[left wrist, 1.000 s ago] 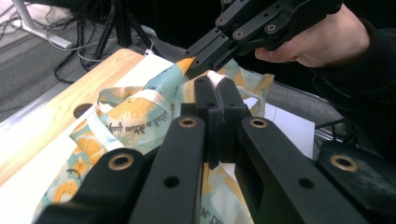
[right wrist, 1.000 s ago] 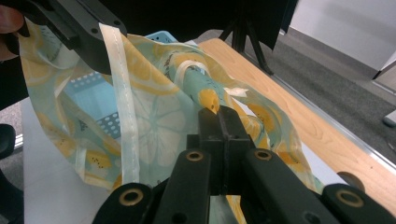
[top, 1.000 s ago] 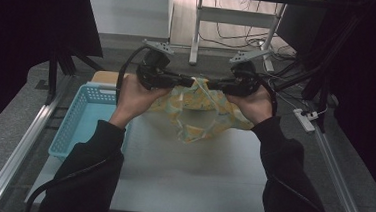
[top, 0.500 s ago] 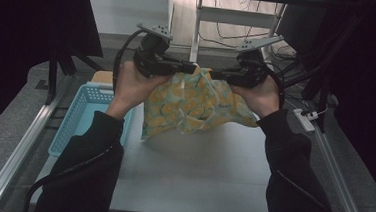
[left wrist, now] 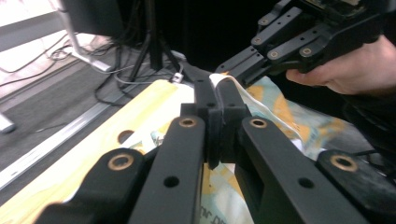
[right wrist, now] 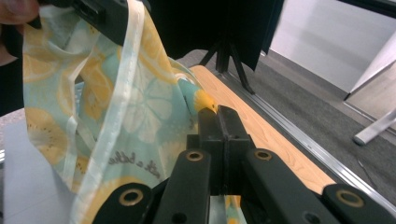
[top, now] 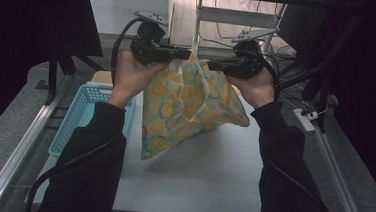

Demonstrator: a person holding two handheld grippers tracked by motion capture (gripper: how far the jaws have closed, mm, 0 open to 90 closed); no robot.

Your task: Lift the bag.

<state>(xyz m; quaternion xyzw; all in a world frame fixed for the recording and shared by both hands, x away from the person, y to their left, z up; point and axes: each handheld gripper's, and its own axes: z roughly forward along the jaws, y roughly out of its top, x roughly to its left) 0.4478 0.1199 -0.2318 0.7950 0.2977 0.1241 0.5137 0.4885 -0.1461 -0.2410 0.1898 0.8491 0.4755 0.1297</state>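
My left gripper (top: 182, 52) has its jaws clamped together on the upper hem of the lemon-print cloth (top: 188, 108); in the left gripper view the two pads meet with pale fabric pinched between them. My right gripper (top: 214, 66) is closed the same way on the cloth's top edge, its jaws pressed flat against each other in the right gripper view. The two grippers sit near each other at about 12 o'clock over the table (top: 211, 178), pointing inward toward one another. The cloth hangs from them in the air, bunched, with a white ribbon (top: 196, 106) trailing down its front; its lowest corner dangles toward 7 o'clock. A blue basket (top: 77, 123) rests at 9 o'clock, beside my left sleeve (top: 89, 164).
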